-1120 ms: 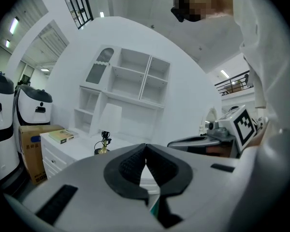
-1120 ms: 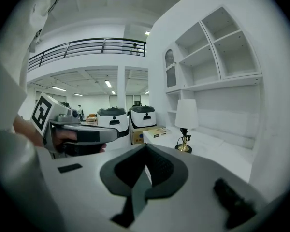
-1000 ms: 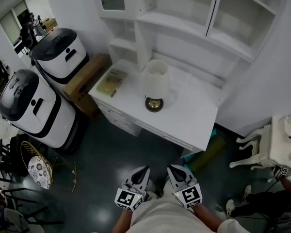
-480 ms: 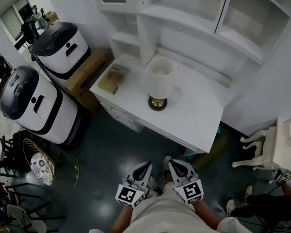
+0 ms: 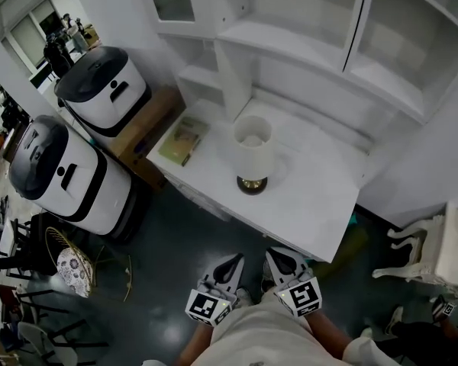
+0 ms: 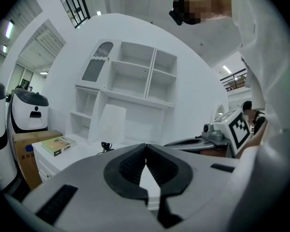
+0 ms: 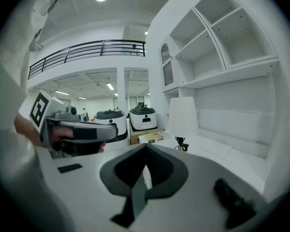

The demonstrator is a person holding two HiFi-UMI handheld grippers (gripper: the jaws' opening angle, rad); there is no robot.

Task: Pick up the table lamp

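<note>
The table lamp [image 5: 253, 147] has a white shade and a dark round base, and it stands upright on the white desk [image 5: 313, 204]. Both grippers hang side by side over the dark floor, a little short of the desk's front edge. My left gripper [image 5: 234, 260] is shut with nothing in it, and my right gripper [image 5: 274, 255] is shut and empty too. In the left gripper view the lamp [image 6: 111, 124] stands ahead and to the left of the closed tips [image 6: 145, 146]. The right gripper view has the lamp [image 7: 182, 116] ahead and slightly right of the closed tips [image 7: 146, 147].
A book [image 5: 182, 139] lies on the desk's left end. A white shelf unit [image 5: 328, 44] rises behind the lamp. Two white-and-black machines [image 5: 103, 86] [image 5: 57, 170] and a cardboard box [image 5: 141, 124] stand at the left. A white ornate chair [image 5: 435, 250] is at the right.
Both grippers have moved forward toward the desk together, still shut. The lamp and desk now sit lower and nearer in the head view.
</note>
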